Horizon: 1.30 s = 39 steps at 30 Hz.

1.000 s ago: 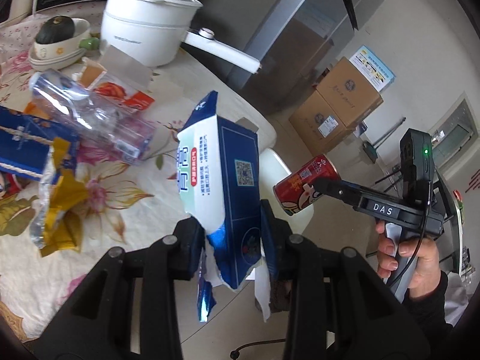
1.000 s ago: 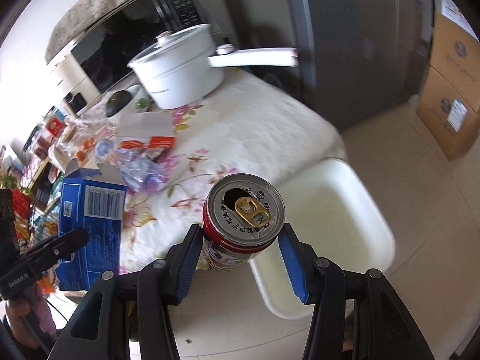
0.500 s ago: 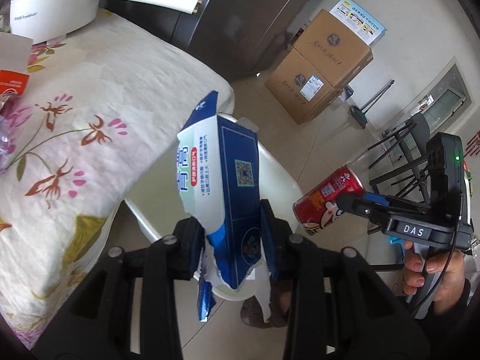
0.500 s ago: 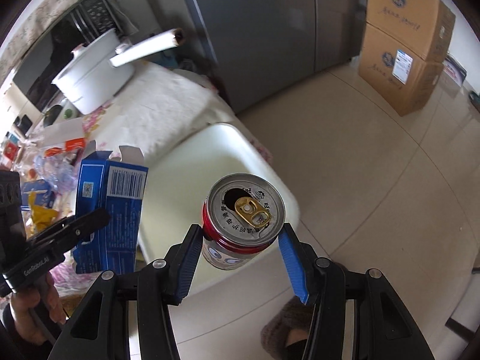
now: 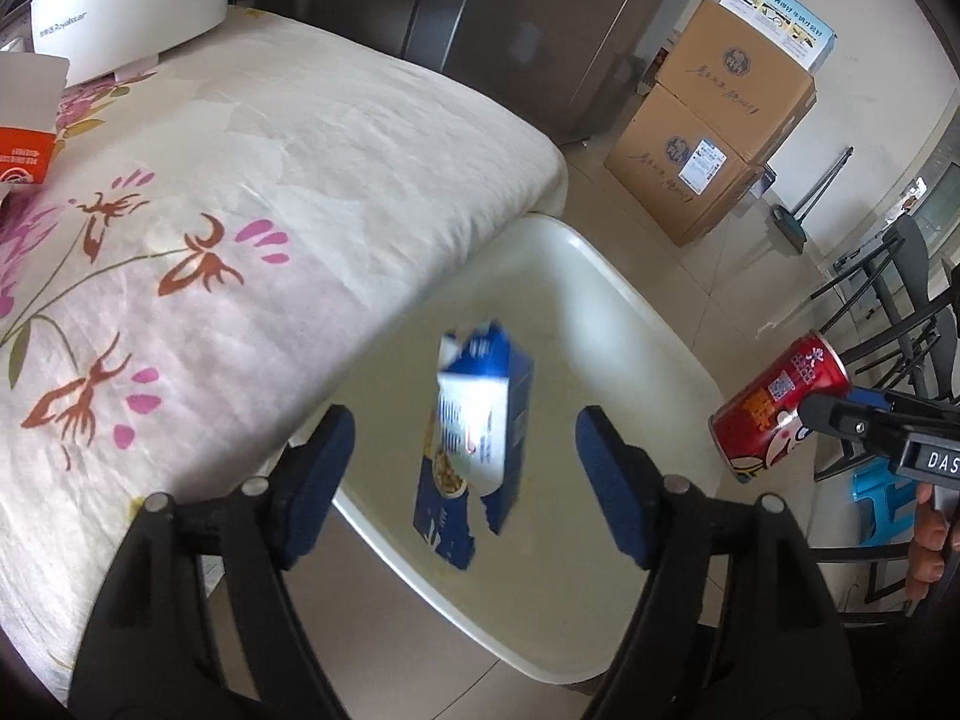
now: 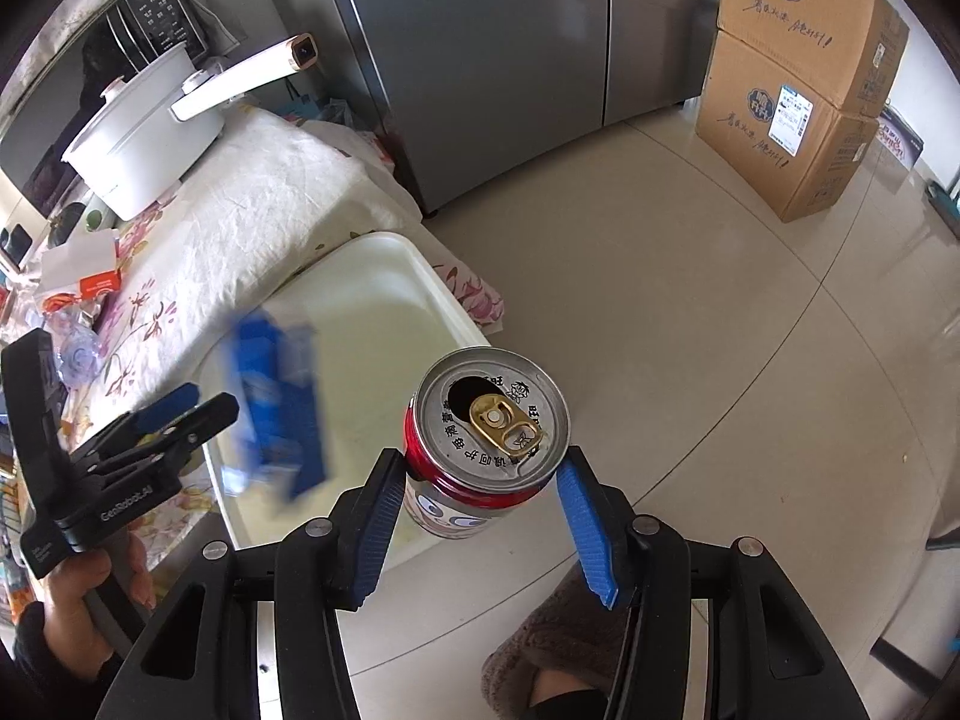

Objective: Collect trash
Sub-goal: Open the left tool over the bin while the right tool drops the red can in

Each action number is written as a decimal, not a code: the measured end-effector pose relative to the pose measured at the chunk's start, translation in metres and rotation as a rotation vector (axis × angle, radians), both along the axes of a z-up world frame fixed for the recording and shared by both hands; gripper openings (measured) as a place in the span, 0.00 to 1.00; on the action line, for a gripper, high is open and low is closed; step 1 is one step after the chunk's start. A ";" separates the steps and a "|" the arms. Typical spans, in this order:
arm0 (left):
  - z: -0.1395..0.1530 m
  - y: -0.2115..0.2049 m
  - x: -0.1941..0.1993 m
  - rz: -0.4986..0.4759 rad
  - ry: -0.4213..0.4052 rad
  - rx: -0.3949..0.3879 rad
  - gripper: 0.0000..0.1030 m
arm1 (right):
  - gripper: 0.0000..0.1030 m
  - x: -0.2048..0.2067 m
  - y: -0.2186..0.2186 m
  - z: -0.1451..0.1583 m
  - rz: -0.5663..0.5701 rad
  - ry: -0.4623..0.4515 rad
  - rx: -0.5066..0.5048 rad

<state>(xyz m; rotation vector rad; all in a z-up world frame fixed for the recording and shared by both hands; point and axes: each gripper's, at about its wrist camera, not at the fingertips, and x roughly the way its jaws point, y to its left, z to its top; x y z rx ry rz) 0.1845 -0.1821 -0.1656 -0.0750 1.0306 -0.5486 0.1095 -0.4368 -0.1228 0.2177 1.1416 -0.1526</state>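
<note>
The bench (image 5: 288,192), draped in a cream cloth with a purple and rust flower print, fills the left of your left wrist view. A white pot (image 6: 138,150) with a long handle sits at its far end. Just beside the bench's near corner and lower down stands a white bin (image 5: 600,264), its mouth open upward. Two cardboard boxes (image 6: 798,90) are stacked on the tiled floor, well apart from the bin. The torn blue carton (image 5: 480,426) shows blurred over the bin's mouth, clear of both pads and touching nothing you can make out. Your left gripper (image 5: 462,456) has its jaws opening, pads spread wide on either side of the carton with gaps on both sides. Your right gripper (image 6: 474,498) holds the red can (image 6: 480,450) between its blue pads, pull-tab end facing the camera; the can hangs near the bin's rim on the side away from the bench, over bare floor tiles.
</note>
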 end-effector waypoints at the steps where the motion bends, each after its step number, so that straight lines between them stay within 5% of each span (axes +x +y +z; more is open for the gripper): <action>1: 0.000 0.005 0.000 0.007 0.004 0.006 0.77 | 0.52 0.001 0.001 -0.001 -0.001 0.003 -0.001; 12: 0.016 0.042 -0.014 0.034 0.044 0.020 0.80 | 0.52 0.021 0.019 -0.007 0.002 0.023 -0.021; 36: 0.077 0.127 -0.049 0.114 -0.058 0.086 0.99 | 0.54 0.065 0.064 -0.029 -0.031 0.085 -0.055; 39: 0.083 0.140 -0.053 0.130 -0.066 0.080 0.99 | 0.73 0.065 0.068 -0.025 -0.042 0.075 -0.050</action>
